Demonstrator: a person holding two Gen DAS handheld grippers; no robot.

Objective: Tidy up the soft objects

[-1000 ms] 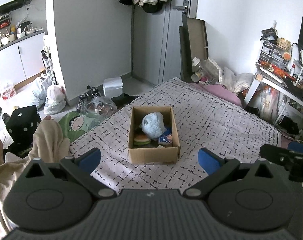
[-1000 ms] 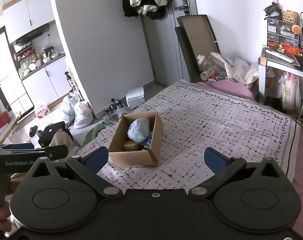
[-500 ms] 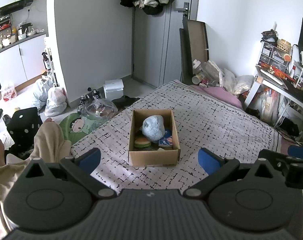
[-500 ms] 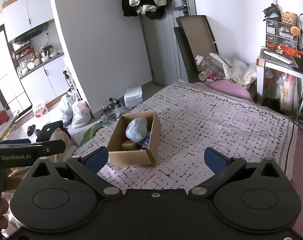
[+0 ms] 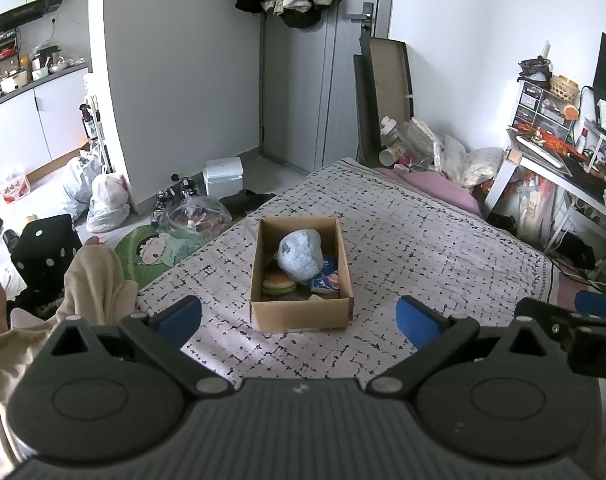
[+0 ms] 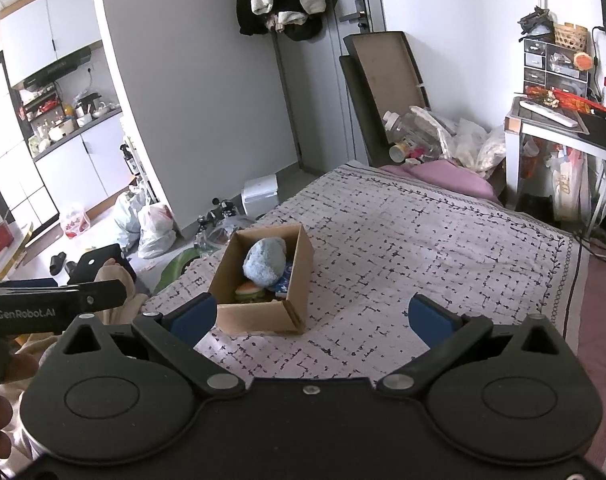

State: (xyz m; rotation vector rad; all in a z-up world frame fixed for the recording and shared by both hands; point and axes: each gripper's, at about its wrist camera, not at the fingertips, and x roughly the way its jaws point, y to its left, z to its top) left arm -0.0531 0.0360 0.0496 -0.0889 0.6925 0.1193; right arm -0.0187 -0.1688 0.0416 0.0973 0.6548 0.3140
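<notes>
Setting: Cluttered bedroom, with a patterned bedspread [image 5: 403,248] covering a low bed and a crowded table [image 5: 563,168] at the far right; coats hung on the door behind.

Box: One cardboard box [image 5: 301,312] sat on the bedspread near the bed's left edge, its top open.

Contents: Inside lay a blue-grey plush [image 5: 301,254], riding highest, with a burger-shaped toy [image 5: 279,283] at the near left corner and a small blue packet [image 5: 326,280] at the near right.

Left tool: The left tool [image 5: 299,314] was held above the bed, aimed at the box, its blue pads spread wide with nothing between them.

Right tool: The right tool [image 6: 313,316] was likewise spread wide and empty, hovering off to the box's right side.

Stage: No soft thing appeared loose on the bedspread, so the sorting looked close to finished; whether any item remained out of view could not be told.

Doing it well: Any further pick probably called for a straight descent over the plush, the pads closing on its bulk rather than its fuzz, and clear of the box walls.

Risk: A light cardboard box could slide or tip if a pad caught its rim; the second tool steadying a wall seemed wise.
</notes>
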